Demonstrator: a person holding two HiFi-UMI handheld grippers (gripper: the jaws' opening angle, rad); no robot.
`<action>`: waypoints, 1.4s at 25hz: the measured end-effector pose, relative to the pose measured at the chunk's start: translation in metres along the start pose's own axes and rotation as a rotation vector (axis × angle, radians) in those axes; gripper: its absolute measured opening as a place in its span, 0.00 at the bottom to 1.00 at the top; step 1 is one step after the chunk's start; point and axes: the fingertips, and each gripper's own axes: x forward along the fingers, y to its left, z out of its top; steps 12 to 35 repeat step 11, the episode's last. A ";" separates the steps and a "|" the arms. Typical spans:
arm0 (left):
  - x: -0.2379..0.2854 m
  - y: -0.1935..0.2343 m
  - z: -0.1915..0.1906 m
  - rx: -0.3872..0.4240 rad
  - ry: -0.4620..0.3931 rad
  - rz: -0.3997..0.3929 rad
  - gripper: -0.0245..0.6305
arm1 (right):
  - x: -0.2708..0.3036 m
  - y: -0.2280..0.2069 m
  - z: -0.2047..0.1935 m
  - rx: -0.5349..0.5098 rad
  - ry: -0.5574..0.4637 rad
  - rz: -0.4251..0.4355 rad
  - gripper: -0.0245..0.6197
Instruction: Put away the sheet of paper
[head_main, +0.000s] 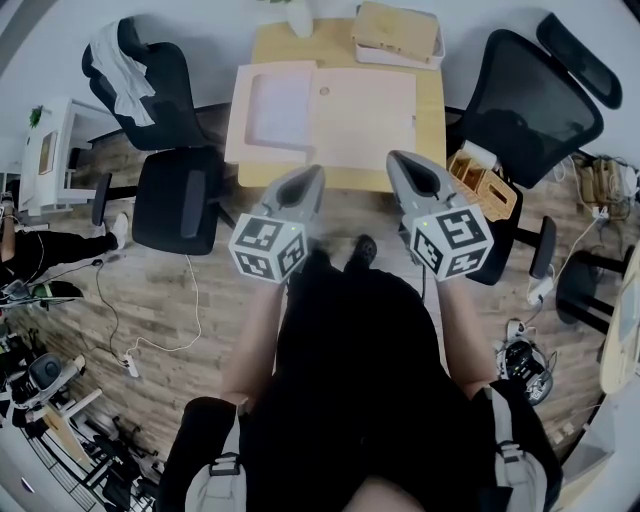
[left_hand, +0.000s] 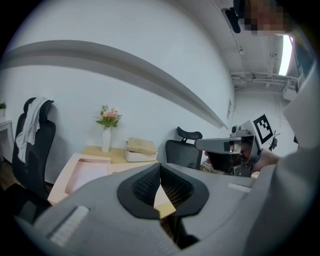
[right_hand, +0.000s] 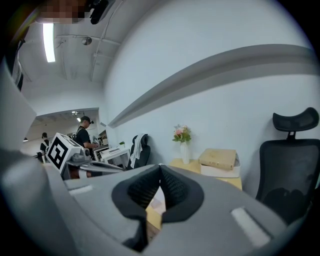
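Note:
An open pink document case (head_main: 365, 115) lies on the wooden table (head_main: 430, 110). Its left half is a framed tray (head_main: 243, 120) holding a pale sheet of paper (head_main: 278, 105); the right half is a flat lid. Both grippers hover short of the table's near edge, above the floor. My left gripper (head_main: 312, 178) is shut with nothing between its jaws, its tips meeting (left_hand: 160, 167). My right gripper (head_main: 400, 160) is likewise shut and empty (right_hand: 160, 167). In the left gripper view, the pink case (left_hand: 82, 170) shows ahead to the left.
A white tray with a tan box (head_main: 398, 35) and a vase (head_main: 300, 15) stand at the table's back. Black office chairs flank the table, one at the left (head_main: 175, 195) and one at the right (head_main: 520, 100). A wooden crate (head_main: 483, 180) sits by the right corner. Cables run over the floor.

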 end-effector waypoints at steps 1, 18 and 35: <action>-0.001 0.000 -0.001 0.000 0.001 0.002 0.05 | -0.001 0.001 -0.001 -0.001 0.000 0.000 0.04; -0.001 0.000 0.003 -0.002 -0.001 0.018 0.05 | -0.003 0.002 0.004 -0.007 -0.018 0.007 0.04; -0.001 0.000 0.003 -0.002 -0.001 0.018 0.05 | -0.003 0.002 0.004 -0.007 -0.018 0.007 0.04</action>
